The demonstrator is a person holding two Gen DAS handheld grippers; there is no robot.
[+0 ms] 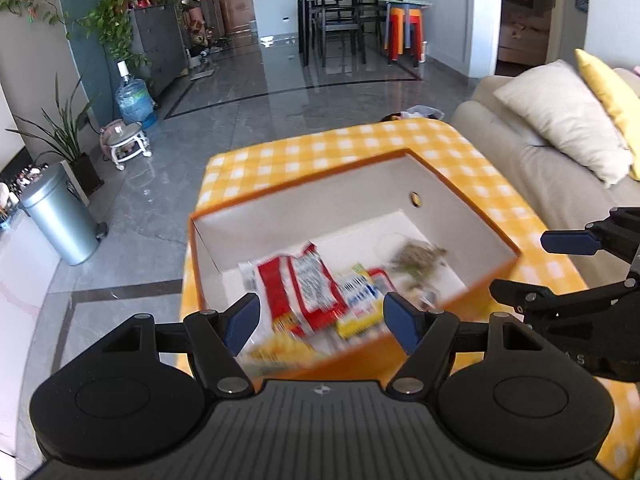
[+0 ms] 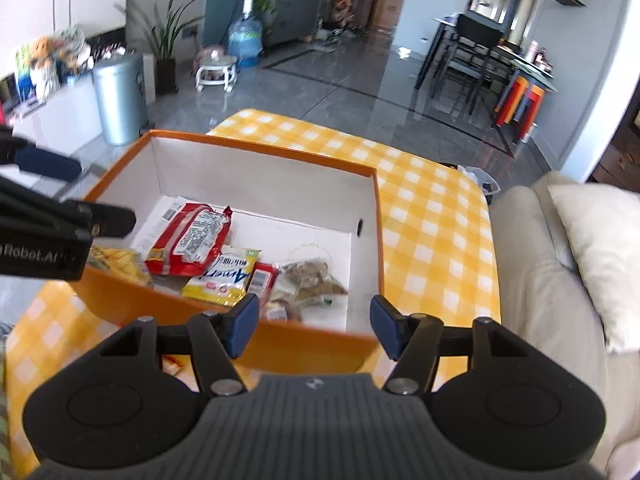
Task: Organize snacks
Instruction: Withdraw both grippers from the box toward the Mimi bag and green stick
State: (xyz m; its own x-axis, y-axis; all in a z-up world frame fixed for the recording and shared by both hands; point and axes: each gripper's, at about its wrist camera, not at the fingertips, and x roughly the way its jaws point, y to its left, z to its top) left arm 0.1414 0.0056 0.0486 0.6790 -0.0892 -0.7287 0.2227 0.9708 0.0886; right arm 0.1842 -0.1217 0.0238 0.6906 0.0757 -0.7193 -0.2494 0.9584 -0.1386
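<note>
An orange box [image 1: 460, 184] [image 2: 260, 152] with a white inside stands on the yellow checked tablecloth [image 1: 360, 140] [image 2: 432, 220]. In it lie a red packet [image 1: 304, 288] [image 2: 192, 240], a yellow packet [image 1: 358, 300] [image 2: 224, 280], a small red packet [image 2: 264, 276] and a clear bag of brown snacks [image 1: 416, 258] [image 2: 312, 276]. My left gripper [image 1: 322, 324] [image 2: 92, 192] hovers open above the box's near left part, nothing between its pads. My right gripper [image 2: 314, 324] [image 1: 532, 268] is open over the near wall, also empty.
A small packet [image 2: 172, 362] lies on the cloth in front of the box, under my right gripper. A beige sofa [image 1: 520, 152] [image 2: 540, 280] with cushions flanks the table's right side. A metal bin [image 1: 60, 216] [image 2: 120, 100] stands on the floor to the left.
</note>
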